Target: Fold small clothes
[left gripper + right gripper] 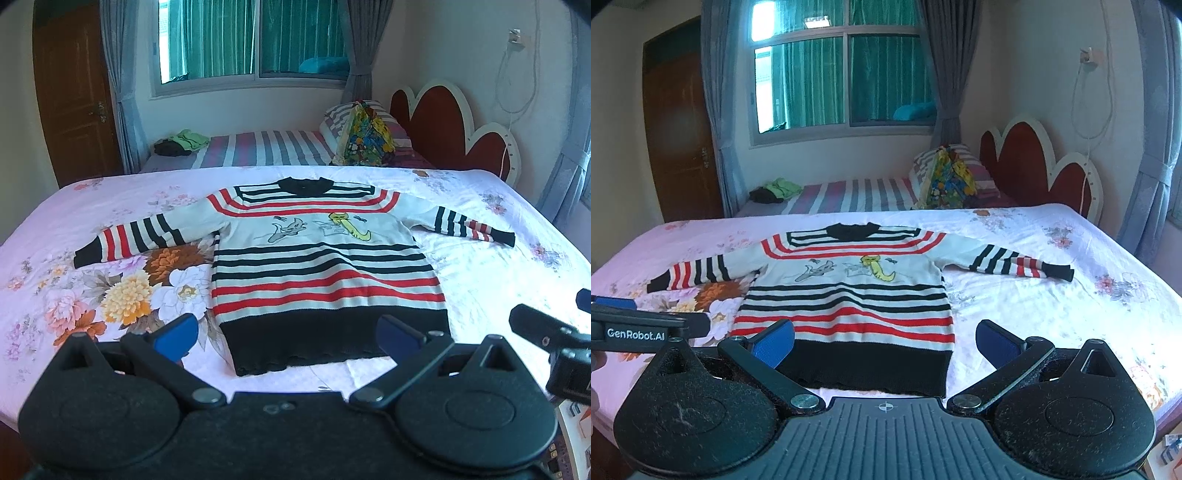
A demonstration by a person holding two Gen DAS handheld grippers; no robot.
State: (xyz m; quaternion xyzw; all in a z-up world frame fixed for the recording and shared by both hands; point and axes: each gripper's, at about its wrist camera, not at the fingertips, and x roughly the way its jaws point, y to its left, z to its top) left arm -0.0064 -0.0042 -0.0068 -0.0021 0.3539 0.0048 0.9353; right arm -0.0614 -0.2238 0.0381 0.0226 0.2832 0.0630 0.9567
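A small striped sweater (317,266) (849,302) in white, red and black lies flat on the floral bedsheet, sleeves spread out to both sides, collar at the far end, cartoon print on the chest. My left gripper (286,338) hovers open just short of the black hem, its blue pads (177,336) wide apart with nothing between them. My right gripper (884,343) also stands open above the hem, slightly to the right. Each gripper shows at the edge of the other's view: the right gripper (546,332) and the left gripper (646,325).
The pink floral bedsheet (498,266) covers the near bed. Behind it a second bed (258,147) with a striped cover holds a pile of green and dark clothes (181,142), a colourful bag (365,136) and pillows. A red headboard (443,125) stands at the right.
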